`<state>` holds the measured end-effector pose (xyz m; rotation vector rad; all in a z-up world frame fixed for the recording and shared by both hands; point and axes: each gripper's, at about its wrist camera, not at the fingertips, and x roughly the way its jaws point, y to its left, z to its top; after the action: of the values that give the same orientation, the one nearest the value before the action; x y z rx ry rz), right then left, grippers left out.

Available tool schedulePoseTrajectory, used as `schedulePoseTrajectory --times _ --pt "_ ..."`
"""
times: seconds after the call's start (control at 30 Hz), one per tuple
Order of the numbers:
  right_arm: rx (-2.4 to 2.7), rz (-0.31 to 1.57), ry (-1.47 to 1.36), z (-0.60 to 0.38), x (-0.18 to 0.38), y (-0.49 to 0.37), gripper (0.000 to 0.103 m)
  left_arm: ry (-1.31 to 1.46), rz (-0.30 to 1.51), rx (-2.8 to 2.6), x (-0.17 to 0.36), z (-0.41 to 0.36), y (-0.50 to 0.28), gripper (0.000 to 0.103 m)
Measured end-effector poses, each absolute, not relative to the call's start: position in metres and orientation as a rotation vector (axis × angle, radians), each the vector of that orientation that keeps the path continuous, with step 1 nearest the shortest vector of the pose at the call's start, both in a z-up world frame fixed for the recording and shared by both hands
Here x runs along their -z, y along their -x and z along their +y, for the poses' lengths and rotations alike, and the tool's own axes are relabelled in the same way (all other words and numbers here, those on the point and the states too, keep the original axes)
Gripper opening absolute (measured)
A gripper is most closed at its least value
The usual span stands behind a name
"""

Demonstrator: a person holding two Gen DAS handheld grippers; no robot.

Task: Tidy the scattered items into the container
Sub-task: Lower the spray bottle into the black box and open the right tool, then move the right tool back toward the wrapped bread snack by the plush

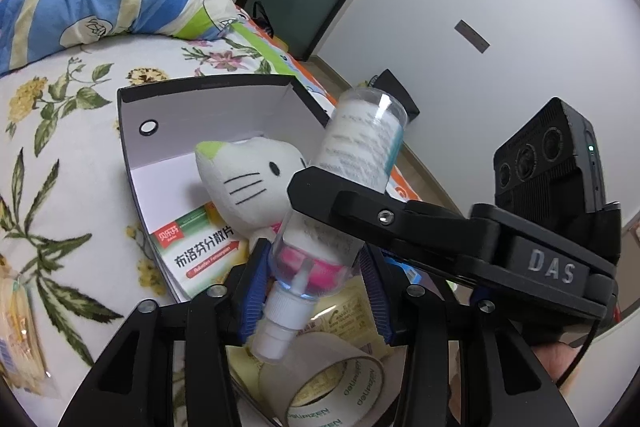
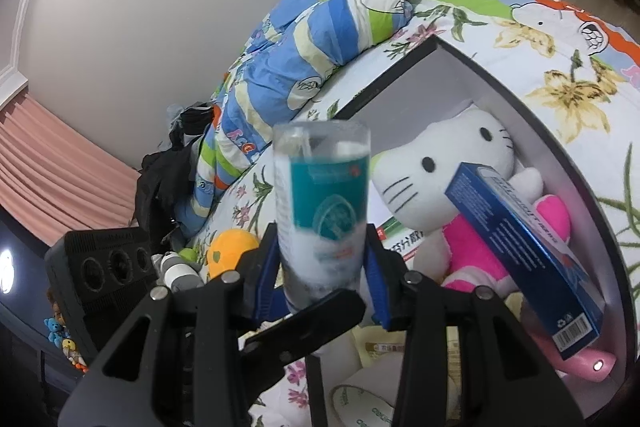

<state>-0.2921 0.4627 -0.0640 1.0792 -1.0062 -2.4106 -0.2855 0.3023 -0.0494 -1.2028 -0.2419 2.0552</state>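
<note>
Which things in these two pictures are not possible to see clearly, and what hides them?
- Spray bottle label text: blurred in both views.
- Box floor: mostly covered by the cat plush, medicine packet and tape roll.
- Blue carton text: too small, right wrist view.
- Left hand-held gripper pad contact: hidden behind the bottle.
- Snack packet: cut off by the left edge.

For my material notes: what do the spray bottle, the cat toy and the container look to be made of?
Spray bottle: clear glossy plastic, probably; highlights and the contents show through.
Cat toy: soft matte plush; fuzzy surface, stitched whiskers.
Container: likely cardboard; thin flat walls, folded corner.
</note>
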Motion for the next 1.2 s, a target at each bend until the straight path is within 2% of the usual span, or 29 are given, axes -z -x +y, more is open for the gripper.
schedulePoseTrajectory --times 0.1,0.2,0.23,0.27,0.4,0.73,1.2 --pt "2.437 -1.014 -1.079 0.466 0.064 0.289 0.051 1.268 -0.225 -2.017 0.051 0.306 0.285 0.048" --pt "2.464 -1.023 -1.072 0.468 0.062 0.286 0.071 1.245 -0.197 -2.041 0.046 0.306 0.278 0.056" --pt "2.477 -1.019 -1.07 0.468 0.06 0.285 0.08 1.236 -0.18 -2.06 0.045 0.307 0.276 0.067" --pt "2.487 -1.018 -1.06 0.468 0.059 0.283 0.083 1.232 -0.167 -2.081 0.042 0.306 0.275 0.073" --pt "2.505 -1.035 -1.005 0.468 0.051 0.276 0.101 1.237 -0.154 -2.096 0.039 0.303 0.269 0.077" --pt "2.516 -1.012 -0.973 0.448 0.024 0.254 0.102 1.212 -0.13 -2.152 0.018 0.281 0.253 0.077" --pt "2.492 -0.832 -0.926 0.36 -0.055 0.194 0.103 1.076 -0.148 -2.246 -0.053 0.197 0.185 0.077"
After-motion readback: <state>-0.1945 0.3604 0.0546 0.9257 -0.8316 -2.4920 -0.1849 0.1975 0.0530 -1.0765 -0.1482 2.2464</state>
